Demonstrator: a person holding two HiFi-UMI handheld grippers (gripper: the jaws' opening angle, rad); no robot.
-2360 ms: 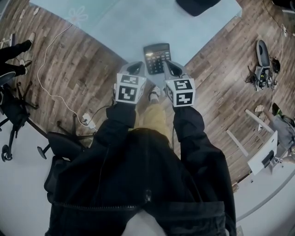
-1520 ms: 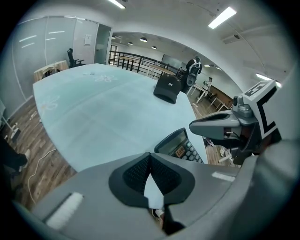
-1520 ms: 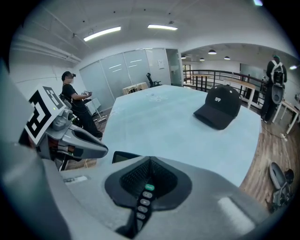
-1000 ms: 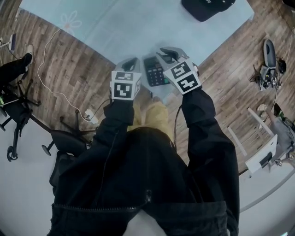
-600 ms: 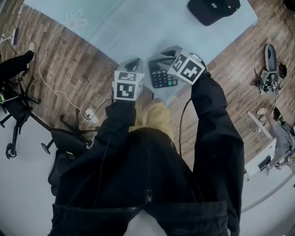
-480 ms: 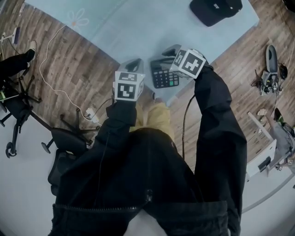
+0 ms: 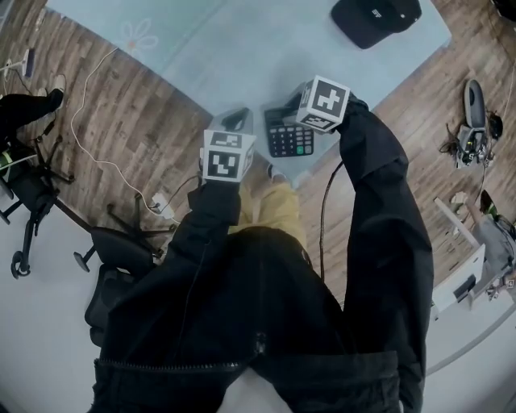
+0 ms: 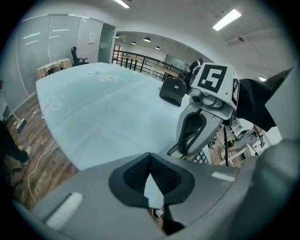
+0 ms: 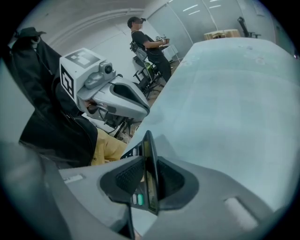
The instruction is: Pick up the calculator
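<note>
Black calculator [image 7: 290, 142] at table [image 7: 242, 56] corner; right gripper [image 9: 149, 168] jaws closing onto it.

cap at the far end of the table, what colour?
Black: the fabric baseball cap shows best in the head view.

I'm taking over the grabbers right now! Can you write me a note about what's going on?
Left gripper: shut, nothing in it, held just left of the calculator.
Right gripper: its jaws have just been closing and now pinch the calculator by one edge.
Calculator: at the near corner of the pale blue table; it looks to be resting there, not yet lifted.
Done: the reach and the grip.
Left: raise the right gripper so the calculator comes up off the table.
</note>
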